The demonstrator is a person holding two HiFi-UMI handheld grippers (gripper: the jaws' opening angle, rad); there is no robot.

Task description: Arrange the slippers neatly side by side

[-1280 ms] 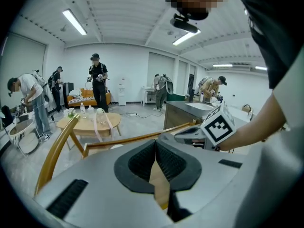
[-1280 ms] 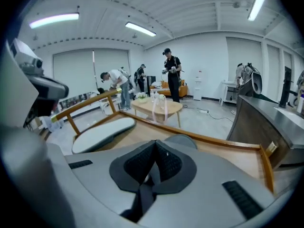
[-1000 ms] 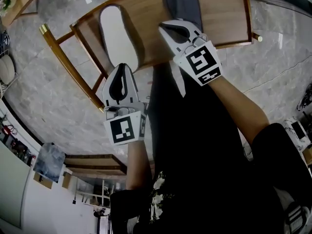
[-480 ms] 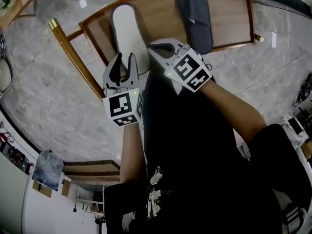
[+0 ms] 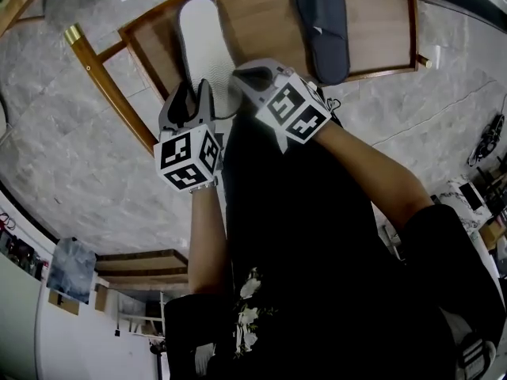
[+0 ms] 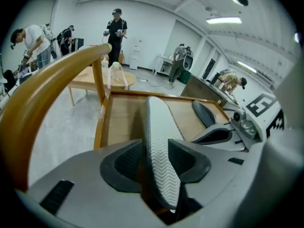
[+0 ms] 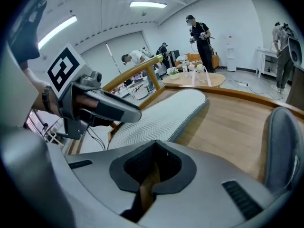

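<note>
Head view: 1 table (image 5: 269,18) w/ 2 slippers: white-sole slipper (image 5: 204,46), grey slipper (image 5: 323,26).

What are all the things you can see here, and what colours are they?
white slipper: 1, white sole up, left on the table, heel end between the left tongs' jaws
grey slipper: 1, dark grey, right on the table, apart from the white one
table: 1, brown wood with a raised rim, on the floor
floor: grey stone look, all around
round table: 1, light wood, far back
people: several, far back in the room
left tongs: 1, grey, open, jaws have just been opening, not pressing the slipper
right tongs: 1, grey, shut, empty, beside the left tongs
</note>
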